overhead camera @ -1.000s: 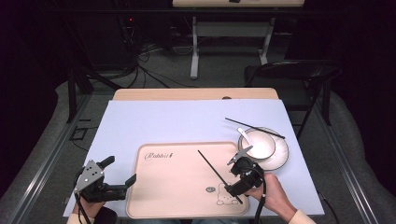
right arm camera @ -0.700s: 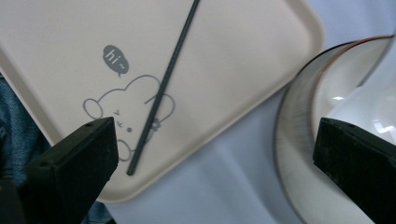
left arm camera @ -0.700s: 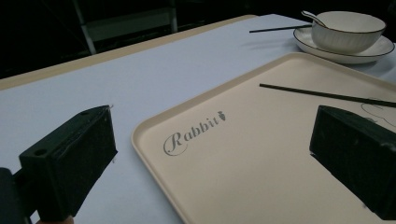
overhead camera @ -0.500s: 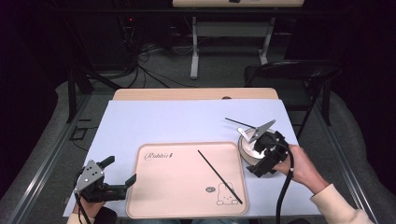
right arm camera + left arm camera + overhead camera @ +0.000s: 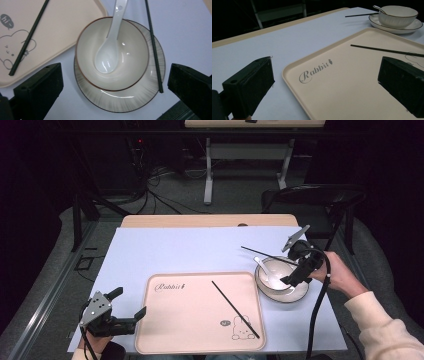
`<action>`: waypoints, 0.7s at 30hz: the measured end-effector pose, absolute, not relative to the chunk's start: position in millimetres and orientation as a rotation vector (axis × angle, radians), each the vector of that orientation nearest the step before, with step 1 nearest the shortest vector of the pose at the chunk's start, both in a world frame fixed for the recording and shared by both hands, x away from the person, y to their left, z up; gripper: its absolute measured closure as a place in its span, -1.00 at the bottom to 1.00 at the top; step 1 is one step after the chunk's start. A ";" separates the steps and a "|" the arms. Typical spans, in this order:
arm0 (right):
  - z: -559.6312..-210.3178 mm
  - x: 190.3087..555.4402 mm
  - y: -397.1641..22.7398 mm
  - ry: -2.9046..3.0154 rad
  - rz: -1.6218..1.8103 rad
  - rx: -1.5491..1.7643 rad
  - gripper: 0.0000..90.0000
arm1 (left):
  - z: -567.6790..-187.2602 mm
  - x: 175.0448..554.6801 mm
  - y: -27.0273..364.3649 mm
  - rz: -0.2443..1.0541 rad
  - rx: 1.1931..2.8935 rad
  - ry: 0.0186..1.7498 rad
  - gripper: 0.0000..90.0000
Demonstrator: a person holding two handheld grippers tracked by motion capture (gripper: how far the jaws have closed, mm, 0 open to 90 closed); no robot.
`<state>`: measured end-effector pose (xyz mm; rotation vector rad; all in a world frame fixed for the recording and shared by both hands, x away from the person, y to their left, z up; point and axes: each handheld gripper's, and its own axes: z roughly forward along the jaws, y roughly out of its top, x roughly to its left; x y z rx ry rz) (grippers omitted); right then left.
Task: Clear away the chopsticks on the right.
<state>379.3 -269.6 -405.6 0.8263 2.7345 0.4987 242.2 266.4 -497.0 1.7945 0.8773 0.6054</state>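
The right gripper (image 5: 296,268) has left the tray (image 5: 165,340) and now hovers over the bowl (image 5: 286,270), with the chopstick (image 5: 235,309) it was over a second ago lying loose on the tray. Its fingers (image 5: 40,90) stand wide apart and hold nothing. That suggests one chopstick is delivered and the work turns to the second chopstick (image 5: 153,47).

In the right gripper view, the bowl (image 5: 130,72) sits between the two fingers, standing on a plate (image 5: 117,101). A white spoon (image 5: 110,50) rests in the bowl, its handle leaning out over the rim away from the fingers. The second chopstick lies across the plate's edge beside the bowl, close to one finger, its far end running out onto the surface. It looks like the next thing to pick up, though thin and low, so the fingers would need to come down squarely.

The left gripper (image 5: 112,315) has stayed put at the tray's near corner, fingers (image 5: 249,85) spread wide and empty, the tray's edge (image 5: 294,82) between them. The tray holds just the one chopstick (image 5: 387,50).
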 end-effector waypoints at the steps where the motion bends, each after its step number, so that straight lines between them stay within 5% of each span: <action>1: -404.3 382.1 -271.9 2.734 0.497 0.833 -1.00 | -497.0 242.2 266.4 0.605 1.794 0.877 -1.00; 21: -416.8 449.6 -300.3 2.727 0.418 0.915 -1.00 | -497.0 242.4 266.4 0.603 1.799 0.874 -1.00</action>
